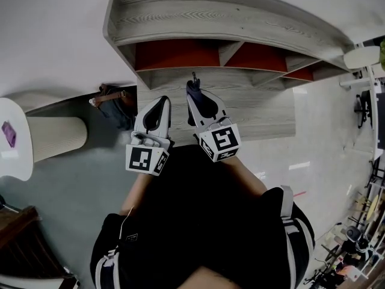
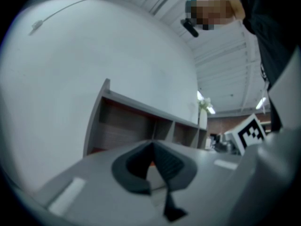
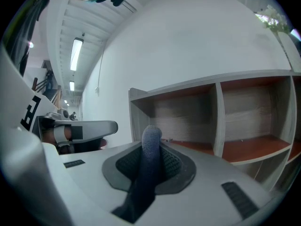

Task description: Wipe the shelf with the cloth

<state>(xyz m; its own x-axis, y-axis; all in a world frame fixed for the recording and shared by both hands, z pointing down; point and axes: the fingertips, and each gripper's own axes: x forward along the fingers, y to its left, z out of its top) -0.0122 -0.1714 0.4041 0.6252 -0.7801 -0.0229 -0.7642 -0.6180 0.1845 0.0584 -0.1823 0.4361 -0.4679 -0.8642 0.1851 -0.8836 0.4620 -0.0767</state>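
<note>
The grey wooden shelf [image 1: 228, 35] with red-orange compartments stands against the white wall, just beyond both grippers. My right gripper [image 1: 194, 94] points at its lower part and is shut on a dark blue cloth [image 1: 192, 85]. In the right gripper view the cloth [image 3: 150, 149] sticks up as a rolled strip between the jaws of the right gripper [image 3: 151, 160], with the shelf [image 3: 221, 121] close ahead. My left gripper [image 1: 163, 100] hangs beside the right one. In its own view the left gripper [image 2: 151, 149] has its jaws together with nothing in them, and the shelf [image 2: 131, 121] lies ahead.
A brown bag [image 1: 113, 99] lies on the floor left of the shelf. A white round table [image 1: 17, 161] on a beige pedestal [image 1: 57, 138] stands at the far left. A white stool [image 1: 362, 56] and other furniture are at the right. A plant [image 3: 273, 20] tops the shelf.
</note>
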